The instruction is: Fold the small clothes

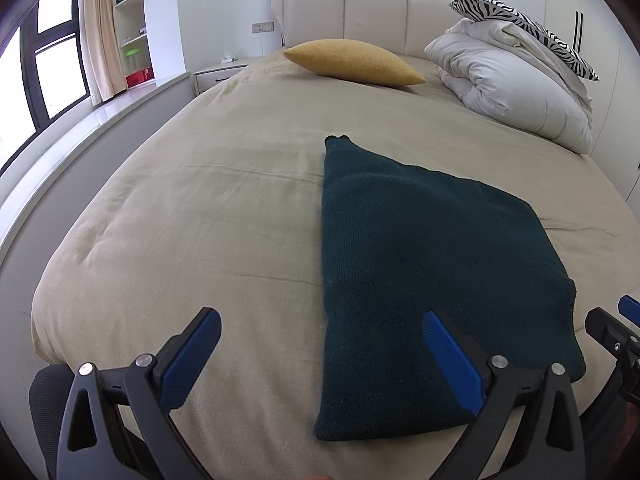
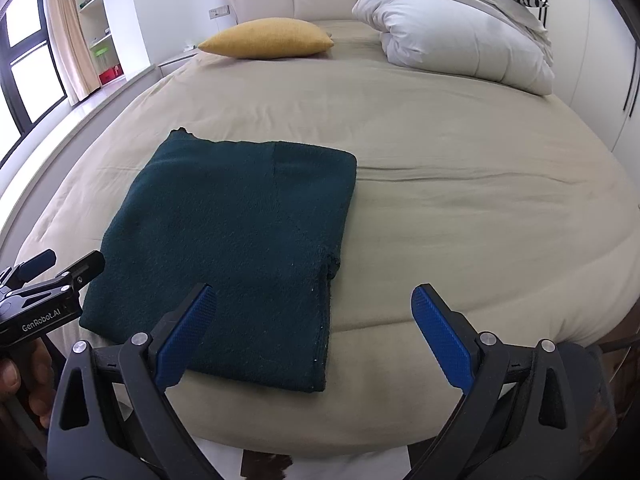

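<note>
while both claws hang just above the near edge of the bed (image 1: 160, 184), the dark green sweater (image 1: 420, 272) lies folded flat on the beige sheet near that edge, held by neither. in the left wrist view the left claw (image 1: 324, 338) is spread wide with nothing between its blue pads (image 1: 188, 364); the sweater's near left corner sits under the gap, and the right-hand pad overlaps the cloth in the picture, though whether it touches cannot be told. a narrow point of the sweater reaches away toward the headboard (image 1: 372, 8).

in the right wrist view the right claw (image 2: 314, 308) is also spread wide and holds nothing. the sweater (image 2: 232, 240) lies ahead and to the left of it, the near right corner falling inside the gap between the fingers. the left claw (image 2: 52, 272) shows at the far left edge of this view, just beside the sweater's left border, with the person's hand (image 2: 24, 380) gripping its handle.

farther up the bed rest a yellow pillow (image 1: 352, 62), a bundled white duvet (image 1: 512, 84) and a zebra-print pillow (image 1: 520, 24) on top of it.
</note>
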